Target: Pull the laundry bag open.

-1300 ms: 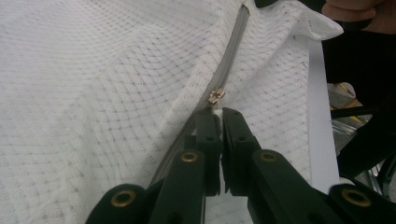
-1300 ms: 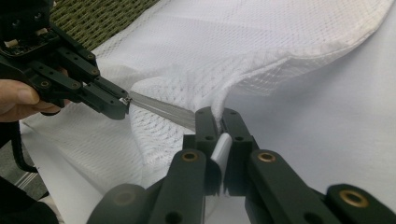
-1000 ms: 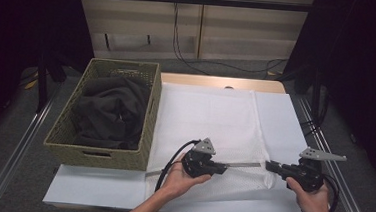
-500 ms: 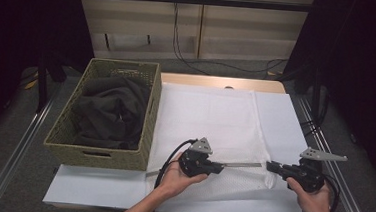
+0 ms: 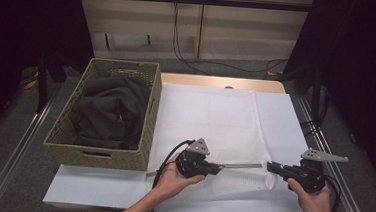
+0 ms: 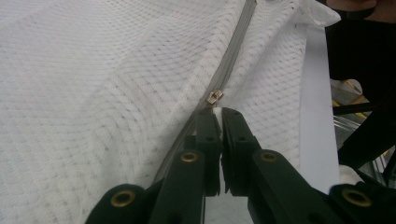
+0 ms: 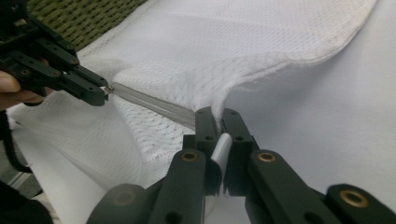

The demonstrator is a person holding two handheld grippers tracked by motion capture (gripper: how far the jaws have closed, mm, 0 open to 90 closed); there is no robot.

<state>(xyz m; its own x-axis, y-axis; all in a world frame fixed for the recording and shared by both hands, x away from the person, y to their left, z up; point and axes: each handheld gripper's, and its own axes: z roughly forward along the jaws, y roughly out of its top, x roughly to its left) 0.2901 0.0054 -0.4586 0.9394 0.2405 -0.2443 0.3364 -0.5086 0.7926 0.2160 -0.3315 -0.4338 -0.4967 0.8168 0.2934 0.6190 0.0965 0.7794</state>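
A white mesh bag (image 5: 214, 133) is laid flat on the white-covered table (image 5: 281, 112), with its near edge lifted slightly between the two grippers. The grey zipper (image 5: 242, 165) is stretched taut along that near edge, from left gripper (image 5: 217, 168) to right gripper (image 5: 271, 167). In the left gripper view, the left gripper (image 6: 217, 112) is seen pinched on the white tab hanging from the brass slider (image 6: 213, 97); the slider sits just past the fingertips (image 6: 205, 116), touching them, and the tape runs on up and away. In the right gripper view, the right gripper (image 7: 217, 114) is seen clamped on the bag's corner at the zipper's far end: mesh and a white fold are trapped between the jaws, and the zipper (image 7: 149, 103) leads off up-left to the other gripper's tips. Both pairs of jaws are closed down to the fabric's thickness. A wicker basket (image 5: 146, 133) with dark cloth (image 5: 108, 113) inside is set just left of the bag, touching its edge.
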